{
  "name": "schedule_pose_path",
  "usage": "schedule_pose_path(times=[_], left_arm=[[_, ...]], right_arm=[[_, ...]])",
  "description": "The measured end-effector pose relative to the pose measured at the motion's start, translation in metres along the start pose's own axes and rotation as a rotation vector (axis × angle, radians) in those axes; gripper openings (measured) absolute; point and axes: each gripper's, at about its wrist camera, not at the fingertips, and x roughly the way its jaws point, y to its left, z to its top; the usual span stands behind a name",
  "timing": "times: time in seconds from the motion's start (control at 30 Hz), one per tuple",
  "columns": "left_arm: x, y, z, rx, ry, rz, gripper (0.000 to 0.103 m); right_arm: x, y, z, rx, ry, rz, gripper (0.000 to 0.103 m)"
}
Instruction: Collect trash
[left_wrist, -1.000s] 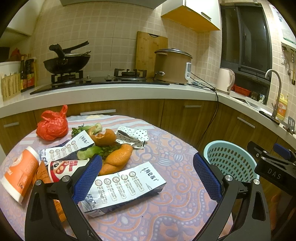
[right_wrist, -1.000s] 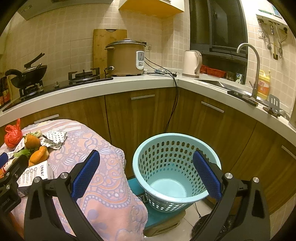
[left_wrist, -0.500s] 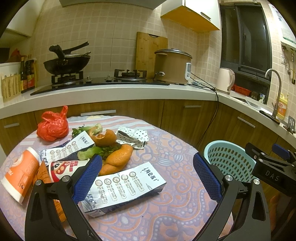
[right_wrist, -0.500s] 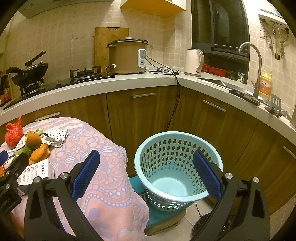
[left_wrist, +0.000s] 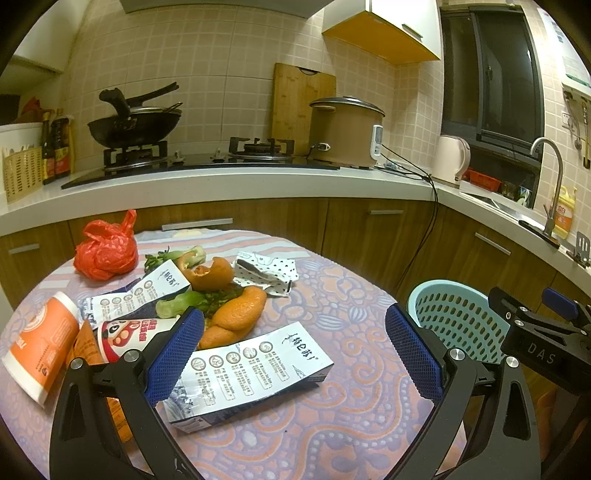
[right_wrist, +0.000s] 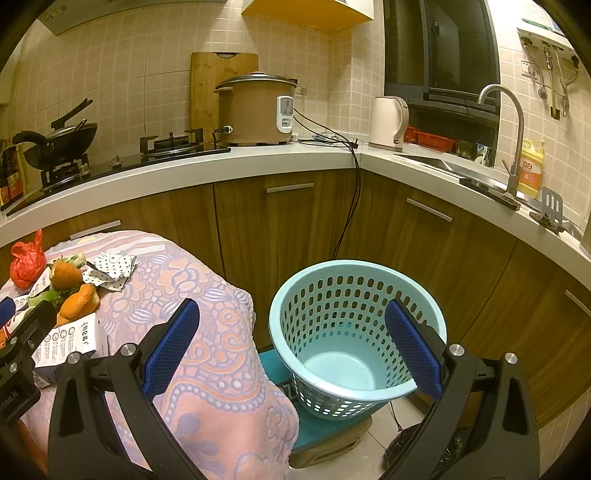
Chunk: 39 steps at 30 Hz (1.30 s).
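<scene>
Barely anything had shifted: left claw (left_wrist: 293, 354) and right claw (right_wrist: 291, 347) stayed wide and empty, flattened white printed carton (left_wrist: 251, 373) remained on the worktop (left_wrist: 362, 369), perforated turquoise plastic basket (right_wrist: 354, 332) unfilled, collection unstarted.

The worktop (left_wrist: 332, 424) wears a soft, matt patterned cloth. On it lies a glossy printed carton (left_wrist: 251, 373) near rough orange peel (left_wrist: 240, 314) and a shiny crinkled red plastic bag (left_wrist: 105, 251). Beside the worktop stands a smooth perforated plastic basket (right_wrist: 354, 332).
</scene>
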Motion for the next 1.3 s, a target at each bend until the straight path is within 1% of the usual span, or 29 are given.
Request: schedule_pose_path(times=[0.2, 0.27, 0.3, 0.33, 0.4, 0.47, 0.5, 0.53, 0.6, 0.63, 0.7, 0.77, 0.8, 0.9, 0.97, 1.0, 1.1, 1.2, 1.23, 1.3], left_arm=[[0.0, 0.001, 0.001, 0.004, -0.008, 0.02, 0.095], [-0.003, 0.002, 0.002, 0.004, -0.012, 0.034, 0.095], [-0.005, 0.003, 0.003, 0.001, -0.013, 0.038, 0.095], [-0.01, 0.006, 0.005, -0.004, -0.013, 0.047, 0.095], [-0.019, 0.014, 0.008, -0.014, -0.007, 0.083, 0.095], [-0.033, 0.033, 0.011, -0.045, 0.0, 0.121, 0.095], [-0.038, 0.041, 0.012, -0.058, 0.003, 0.137, 0.095], [-0.045, 0.054, 0.012, -0.073, 0.015, 0.168, 0.095], [-0.055, 0.079, 0.012, -0.094, 0.037, 0.223, 0.095], [-0.061, 0.098, 0.011, -0.11, 0.048, 0.262, 0.095], [-0.072, 0.131, 0.007, -0.131, 0.066, 0.324, 0.095], [-0.079, 0.157, 0.003, -0.15, 0.08, 0.374, 0.095], [-0.081, 0.17, 0.001, -0.16, 0.096, 0.387, 0.095], [-0.077, 0.206, -0.008, -0.189, 0.159, 0.363, 0.095], [-0.07, 0.221, -0.015, -0.201, 0.193, 0.334, 0.095], [-0.064, 0.23, -0.018, -0.215, 0.223, 0.323, 0.095], [-0.052, 0.238, -0.026, -0.221, 0.266, 0.278, 0.094], [-0.037, 0.245, -0.033, -0.255, 0.303, 0.24, 0.092], [-0.035, 0.244, -0.034, -0.257, 0.301, 0.244, 0.093], [-0.034, 0.244, -0.034, -0.267, 0.291, 0.239, 0.093]], right_arm=[[0.0, 0.005, 0.0, -0.02, -0.005, 0.006, 0.095], [-0.002, 0.009, 0.001, -0.033, -0.014, 0.018, 0.092], [-0.004, 0.011, 0.002, -0.04, -0.022, 0.032, 0.088], [-0.007, 0.016, 0.003, -0.053, -0.031, 0.054, 0.085], [-0.009, 0.023, 0.005, -0.067, -0.035, 0.104, 0.082], [-0.011, 0.033, 0.006, -0.084, -0.034, 0.143, 0.075], [-0.012, 0.041, 0.005, -0.107, -0.032, 0.17, 0.07], [-0.013, 0.047, 0.004, -0.123, -0.029, 0.189, 0.065], [-0.014, 0.063, 0.003, -0.155, -0.014, 0.255, 0.057], [-0.014, 0.07, 0.002, -0.167, -0.008, 0.279, 0.055], [-0.017, 0.084, 0.0, -0.187, 0.002, 0.325, 0.055], [-0.019, 0.098, -0.002, -0.205, 0.007, 0.36, 0.055], [-0.021, 0.107, -0.003, -0.218, 0.011, 0.382, 0.055], [-0.025, 0.13, -0.005, -0.251, 0.02, 0.422, 0.055], [-0.025, 0.143, -0.006, -0.269, 0.029, 0.443, 0.055], [-0.028, 0.147, -0.007, -0.277, 0.03, 0.448, 0.055], [-0.03, 0.156, -0.008, -0.303, 0.03, 0.449, 0.055], [-0.028, 0.16, -0.008, -0.315, 0.045, 0.457, 0.055], [-0.027, 0.161, -0.008, -0.317, 0.055, 0.471, 0.055], [-0.026, 0.164, -0.009, -0.321, 0.067, 0.489, 0.055]])
